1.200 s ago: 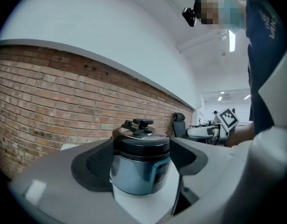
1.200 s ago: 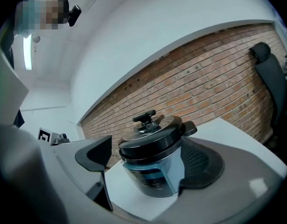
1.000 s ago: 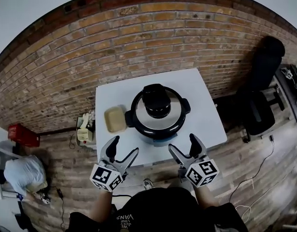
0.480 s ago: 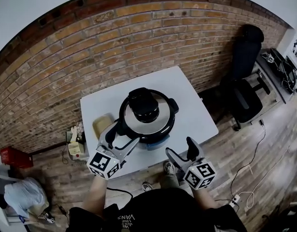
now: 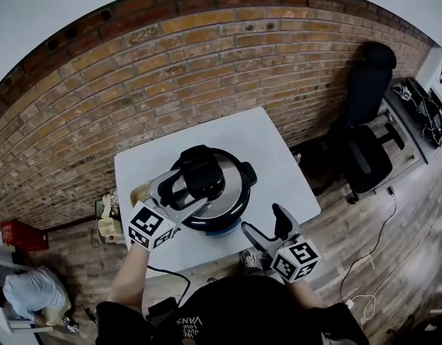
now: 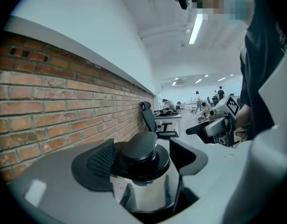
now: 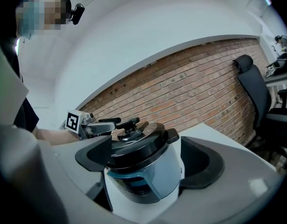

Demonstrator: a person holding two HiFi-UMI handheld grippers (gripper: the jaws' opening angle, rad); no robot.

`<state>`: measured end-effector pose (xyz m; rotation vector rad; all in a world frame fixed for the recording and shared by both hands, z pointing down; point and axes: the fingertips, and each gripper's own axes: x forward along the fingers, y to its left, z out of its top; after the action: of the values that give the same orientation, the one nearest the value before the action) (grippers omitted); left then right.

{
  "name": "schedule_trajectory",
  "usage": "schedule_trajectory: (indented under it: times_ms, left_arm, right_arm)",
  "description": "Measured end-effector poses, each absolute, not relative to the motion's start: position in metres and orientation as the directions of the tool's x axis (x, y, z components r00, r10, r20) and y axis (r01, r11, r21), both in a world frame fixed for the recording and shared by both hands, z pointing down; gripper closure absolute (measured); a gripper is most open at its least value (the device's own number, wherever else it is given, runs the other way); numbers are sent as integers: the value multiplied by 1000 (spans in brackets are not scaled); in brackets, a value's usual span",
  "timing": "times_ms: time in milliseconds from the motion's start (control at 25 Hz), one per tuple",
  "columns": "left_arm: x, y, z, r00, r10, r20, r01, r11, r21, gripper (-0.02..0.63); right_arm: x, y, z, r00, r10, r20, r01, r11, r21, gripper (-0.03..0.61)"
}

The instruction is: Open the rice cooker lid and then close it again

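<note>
The rice cooker (image 5: 222, 205) stands on the white table (image 5: 278, 157), its lid down, with a black knob (image 5: 201, 171) on top. My left gripper (image 5: 187, 192) is over the lid, open, one finger on each side of the knob (image 6: 142, 149). In the left gripper view (image 6: 145, 158) the ribbed left pad (image 6: 102, 158) sits close to the knob and the right finger stands apart from it. My right gripper (image 5: 262, 221) hangs open and empty by the table's front edge, right of the cooker (image 7: 145, 174). The right gripper view (image 7: 150, 164) looks at the cooker from a short distance.
A brick wall (image 5: 170, 77) runs behind the table. A black office chair (image 5: 368, 153) stands to the right on the wood floor. Left of the table lie small items (image 5: 106, 225), a red crate (image 5: 19, 233) and a crouching person (image 5: 23, 293).
My left gripper has moved forward from the table's front edge to over the lid, and its fingers now straddle the knob. The right gripper has stayed low near the front edge.
</note>
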<state>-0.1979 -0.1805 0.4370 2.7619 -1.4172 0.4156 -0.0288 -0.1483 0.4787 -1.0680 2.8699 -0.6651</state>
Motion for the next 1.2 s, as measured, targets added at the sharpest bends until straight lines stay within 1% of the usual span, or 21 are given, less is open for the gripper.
schedule_trajectory:
  times_ms: [400, 680, 880, 1000, 1200]
  left_arm:
    - [-176, -205, 450, 626, -672, 396, -683, -718, -138, 262]
    - [-165, -211, 462, 642, -618, 454, -648, -754, -109, 263]
    - [-165, -214, 465, 645, -604, 469, -637, -764, -108, 264]
    - [-165, -212, 466, 658, -584, 475, -616, -781, -107, 265]
    - [-165, -215, 468, 673, -565, 478, -590, -799, -114, 274]
  right_arm:
    - [-19, -188, 480, -801, -585, 130, -581, 707, -402, 124]
    - [-9, -206, 485, -832, -538, 138, -542, 731, -415, 124]
    - [-6, -211, 493, -845, -504, 177, -529, 745, -407, 124]
    - [-11, -206, 493, -835, -521, 177, -543, 732, -412, 124]
    - [-22, -189, 494, -782, -601, 167, -605, 664, -440, 124]
